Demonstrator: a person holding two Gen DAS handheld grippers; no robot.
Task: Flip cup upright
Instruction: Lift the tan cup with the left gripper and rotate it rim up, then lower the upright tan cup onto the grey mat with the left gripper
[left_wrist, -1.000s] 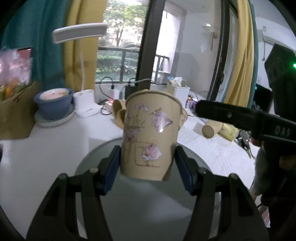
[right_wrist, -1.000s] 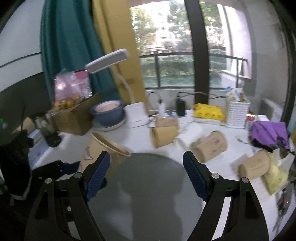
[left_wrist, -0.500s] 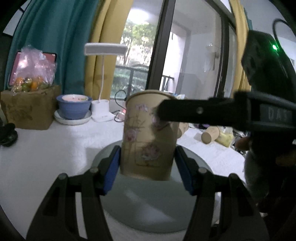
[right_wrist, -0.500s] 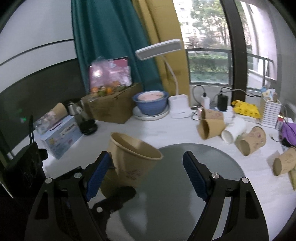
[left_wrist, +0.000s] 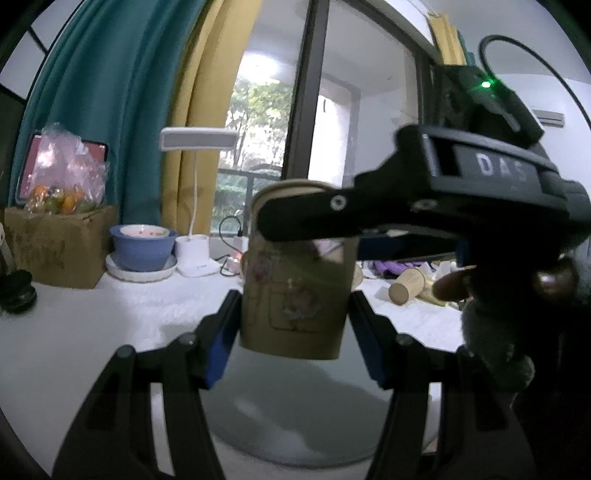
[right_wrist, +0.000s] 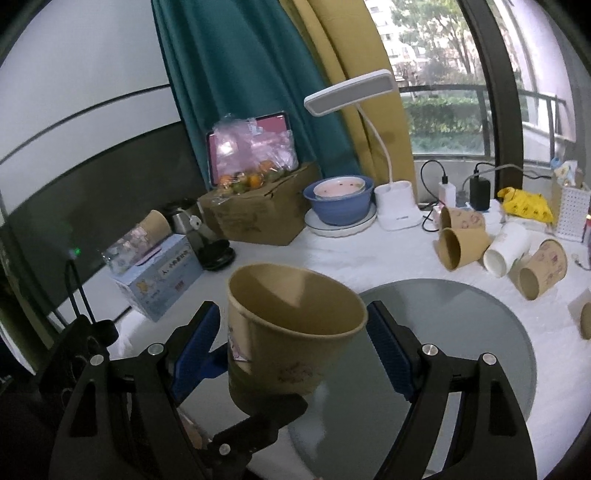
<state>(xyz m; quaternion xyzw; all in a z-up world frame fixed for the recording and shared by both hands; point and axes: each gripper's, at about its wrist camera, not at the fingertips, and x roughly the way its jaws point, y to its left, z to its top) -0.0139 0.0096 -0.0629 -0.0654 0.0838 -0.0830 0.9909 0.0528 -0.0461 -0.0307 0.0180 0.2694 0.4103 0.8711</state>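
Note:
A tan paper cup with pink flower prints (left_wrist: 295, 295) is held upright, mouth up, above the round grey glass disc (left_wrist: 306, 410). My left gripper (left_wrist: 295, 332) is shut on the cup's lower body. In the right wrist view the same cup (right_wrist: 291, 332) sits between the blue pads of my right gripper (right_wrist: 295, 347), which is open around its upper part with gaps on both sides. The right gripper's black finger (left_wrist: 325, 218) crosses in front of the cup's rim in the left wrist view.
Several paper cups (right_wrist: 465, 243) lie on their sides on the white table at the back right. A blue bowl (right_wrist: 338, 201), a white desk lamp (right_wrist: 397, 206), a cardboard box (right_wrist: 255, 218) and a tissue box (right_wrist: 159, 273) stand at the back and left.
My right gripper has moved in from the side and now straddles the cup's upper part. My left gripper has raised the cup slightly and kept its hold.

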